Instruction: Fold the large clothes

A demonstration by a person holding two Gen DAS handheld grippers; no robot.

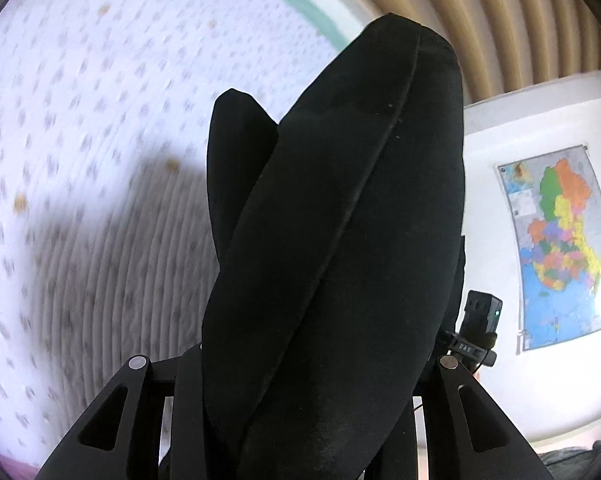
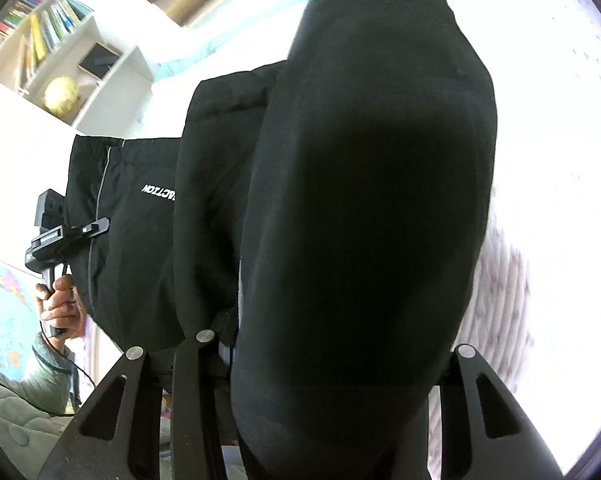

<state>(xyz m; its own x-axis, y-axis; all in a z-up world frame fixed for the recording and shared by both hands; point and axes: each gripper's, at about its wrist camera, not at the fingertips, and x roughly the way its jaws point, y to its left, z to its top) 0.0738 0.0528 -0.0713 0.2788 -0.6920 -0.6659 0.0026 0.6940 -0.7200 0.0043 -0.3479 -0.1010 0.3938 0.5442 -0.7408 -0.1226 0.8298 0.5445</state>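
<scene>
Looking along the left gripper [image 1: 300, 420], we see its fingers buried in a thick fold of the black garment [image 1: 340, 220]; the cloth hides the tips, and the jaws appear clamped on it. The garment rises from between the fingers and fills the middle of the left wrist view, a stitched seam running up its length. The right gripper [image 2: 320, 400] shows the same: a bulky dark fold of the black garment [image 2: 372, 200] sits between its fingers and blocks the tips, jaws apparently closed on the fabric.

In the right wrist view, we note the left gripper [image 2: 66, 236] out to the side, pinching the garment's edge, with the person's left hand [image 2: 58, 304] round its handle. White lettering [image 2: 158, 192] shows on the hanging panel.

Behind the garment lies a white dotted bedspread [image 1: 100, 100], blurred. Farther off: a coloured wall map [image 1: 560, 248], ribbed tan curtain [image 1: 520, 12], and a white bookshelf [image 2: 112, 72] holding a yellow globe [image 2: 61, 94].
</scene>
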